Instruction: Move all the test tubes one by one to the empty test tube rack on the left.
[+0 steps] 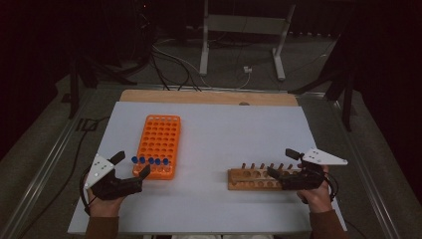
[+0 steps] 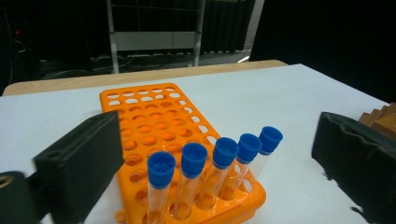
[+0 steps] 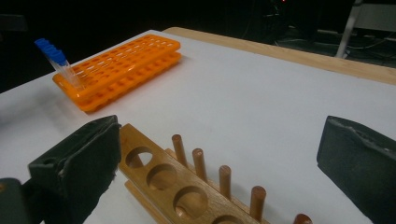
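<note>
On the white table (image 1: pixel 214 129), from the high view, I see an orange tube rack (image 1: pixel 159 144) left of centre with five blue-capped tubes (image 1: pixel 150 161) standing in its nearest row, and a wooden peg rack (image 1: pixel 254 178) lying to the right. My left gripper (image 1: pixel 131 166) sits just beside the orange rack's near end, jaws spread wide and holding nothing. My right gripper (image 1: pixel 282 163) is at the wooden rack's right end, jaws also apart and empty; its lower jaw overlaps the rack, though I cannot tell if it touches.

In the left gripper view, the two black jaws stand far apart, with the five tubes (image 2: pixel 219 165) upright between them in the orange rack (image 2: pixel 163 135); a corner of the wooden rack (image 2: pixel 380 119) shows at the right edge.

In the right gripper view, the jaws gape wide over the wooden rack (image 3: pixel 187 189), its round holes and upright pegs (image 3: pixel 200 164) close below. The orange rack (image 3: pixel 121 67) lies well apart, tubes (image 3: pixel 56 58) at its far end.
</note>
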Motion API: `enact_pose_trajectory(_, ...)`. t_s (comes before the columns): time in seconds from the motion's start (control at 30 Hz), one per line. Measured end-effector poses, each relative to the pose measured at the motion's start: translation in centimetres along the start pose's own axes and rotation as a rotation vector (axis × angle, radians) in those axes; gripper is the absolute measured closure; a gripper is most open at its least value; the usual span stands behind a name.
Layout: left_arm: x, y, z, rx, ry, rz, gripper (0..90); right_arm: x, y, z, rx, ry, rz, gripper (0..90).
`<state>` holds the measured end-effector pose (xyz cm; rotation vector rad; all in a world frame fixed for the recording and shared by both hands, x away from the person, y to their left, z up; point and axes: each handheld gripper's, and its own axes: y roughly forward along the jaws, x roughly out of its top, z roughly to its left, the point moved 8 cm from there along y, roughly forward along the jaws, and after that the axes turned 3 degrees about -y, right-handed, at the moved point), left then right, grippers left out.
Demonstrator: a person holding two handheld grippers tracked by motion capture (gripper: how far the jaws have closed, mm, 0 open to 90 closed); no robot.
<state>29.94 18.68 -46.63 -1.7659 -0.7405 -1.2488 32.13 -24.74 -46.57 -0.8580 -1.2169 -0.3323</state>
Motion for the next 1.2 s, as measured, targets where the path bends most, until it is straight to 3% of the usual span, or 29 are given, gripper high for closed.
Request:
enact_pose_trajectory(0.3,0.4,-0.2,-0.2,0.006,-0.012,-0.038,0.8,-0.8,-0.4,-0.4,-0.021,-0.003,-0.011,0.0)
enact_pose_trajectory(1.2,-0.3,-0.1,0.1,0.030,-0.001,-0.036,0.8,-1.0,-1.5,-1.3,-0.082,0.021,-0.061,0.0)
